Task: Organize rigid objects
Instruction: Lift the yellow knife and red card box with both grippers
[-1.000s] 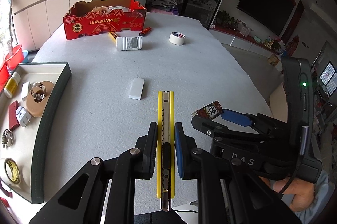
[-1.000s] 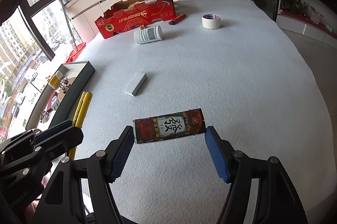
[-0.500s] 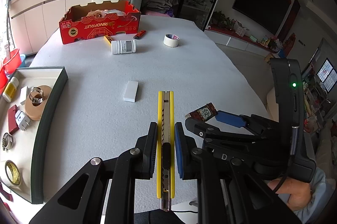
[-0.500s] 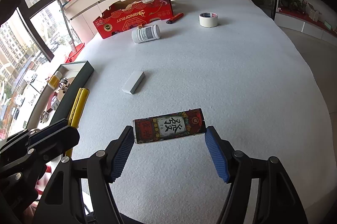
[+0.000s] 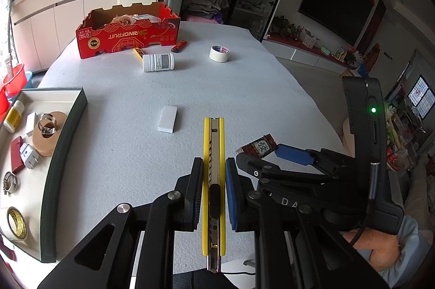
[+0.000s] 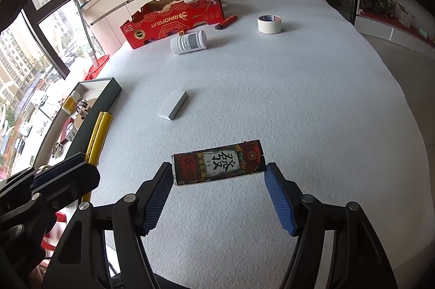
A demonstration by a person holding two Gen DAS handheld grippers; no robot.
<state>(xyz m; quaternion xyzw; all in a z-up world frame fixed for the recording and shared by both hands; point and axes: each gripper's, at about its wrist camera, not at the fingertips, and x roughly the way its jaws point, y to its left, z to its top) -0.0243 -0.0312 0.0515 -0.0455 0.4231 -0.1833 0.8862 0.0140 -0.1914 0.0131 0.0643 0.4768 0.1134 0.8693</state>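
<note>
My left gripper [image 5: 214, 164] is shut on a yellow utility knife [image 5: 214, 142], which points forward along the fingers above the white table [image 5: 244, 87]. My right gripper [image 6: 218, 172] grips a red patterned box [image 6: 217, 162] by its two short ends and holds it level just above the table. In the left wrist view that box [image 5: 258, 146] shows at the right gripper's tips, right of the knife. The knife [image 6: 99, 131] also appears at the left edge of the right wrist view. A dark green tray [image 5: 68, 131] at the left holds tape rolls, hose clamps, a plug and a small bottle.
On the table lie a white block [image 5: 168, 118], a white pill bottle [image 5: 158, 62] on its side, a roll of white tape [image 5: 219, 53], a red lighter [image 5: 179, 45] and a small yellow item [image 5: 138, 52]. A red carton [image 5: 127, 36] stands at the far edge.
</note>
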